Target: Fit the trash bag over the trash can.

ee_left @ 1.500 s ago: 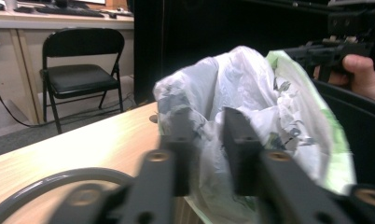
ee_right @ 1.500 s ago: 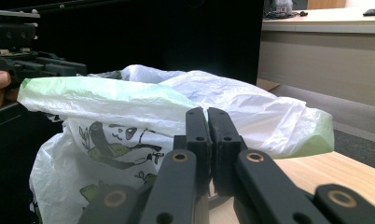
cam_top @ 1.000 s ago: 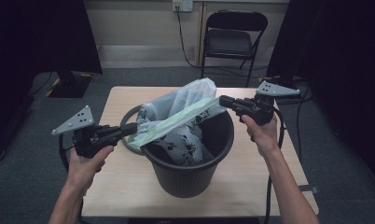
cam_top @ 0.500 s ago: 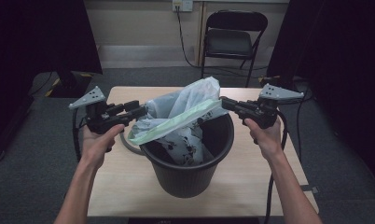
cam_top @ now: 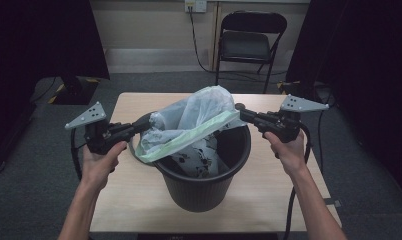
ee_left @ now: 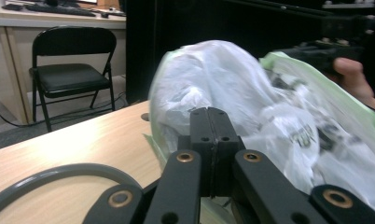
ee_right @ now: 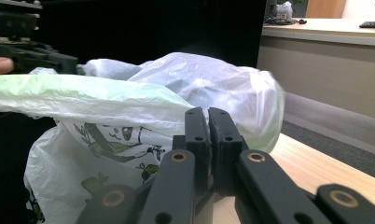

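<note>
A thin white plastic bag (cam_top: 199, 112) with a green rim and printed figures hangs over a black bin (cam_top: 204, 185) on the table. My left gripper (cam_top: 147, 121) holds the bag's left edge above the bin's rim. Its jaws have just been closing and now stand shut (ee_left: 212, 112) on the film, with the bag (ee_left: 223, 79) bulging behind them. My right gripper (cam_top: 239, 111) is shut on the far end of the green rim. In the right gripper view the bag (ee_right: 143, 93) stretches away from its jaws (ee_right: 207, 112). The rim's left end hangs loose.
The bin stands mid-table on a light wooden top (cam_top: 134, 200), and its grey handle (ee_left: 50, 175) hangs at the left. A black folding chair (cam_top: 249, 42) stands behind the table. Dark curtains flank both sides.
My left gripper let go of the green rim's low left end, swung up and back, and closed again on the bag's edge higher up. The right gripper kept its hold.
</note>
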